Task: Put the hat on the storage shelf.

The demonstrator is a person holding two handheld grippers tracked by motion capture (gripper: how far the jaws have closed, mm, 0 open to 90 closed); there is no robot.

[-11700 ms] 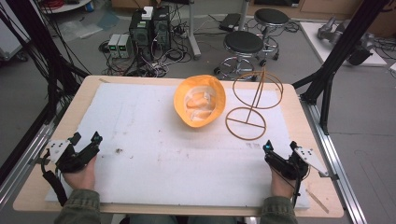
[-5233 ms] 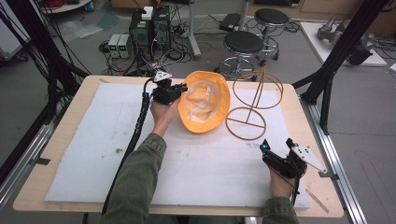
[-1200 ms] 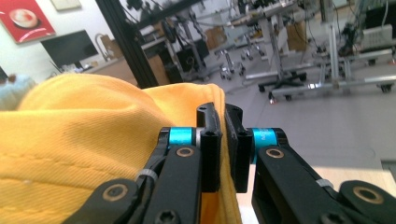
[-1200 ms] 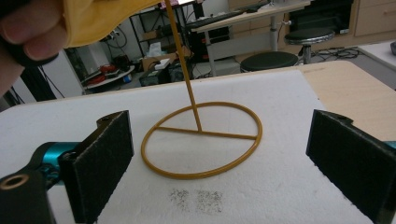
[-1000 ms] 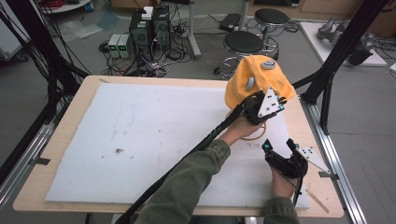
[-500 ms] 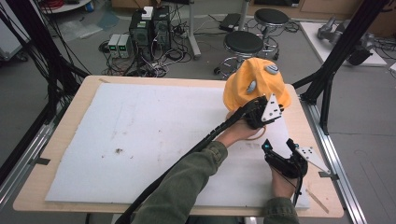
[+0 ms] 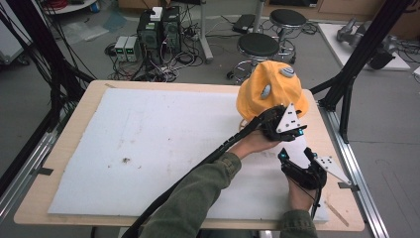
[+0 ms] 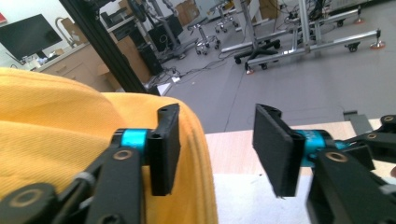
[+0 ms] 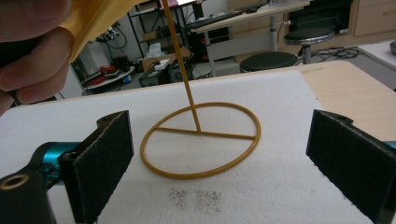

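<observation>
The soft, light orange hat (image 7: 270, 91) now drapes on the thin wire stand (image 9: 200, 139), best pinched at its brim, as the left tool (image 8: 217, 144), jaws just opened, lets go and the right tool (image 9: 219, 163) waits wide.

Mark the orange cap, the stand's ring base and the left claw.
orange cap (image 7: 270, 91), high view, its crown
ring base (image 9: 201, 140), right gripper view, its crossbar
left claw (image 8: 215, 147), left gripper view, gap between its open pads

The hat (image 7: 270, 91) on its stand (image 9: 201, 140) blocks the far right corner, with the left gripper (image 7: 287, 130) just beside it; left of them the white mat (image 7: 148, 139) lies open.
</observation>
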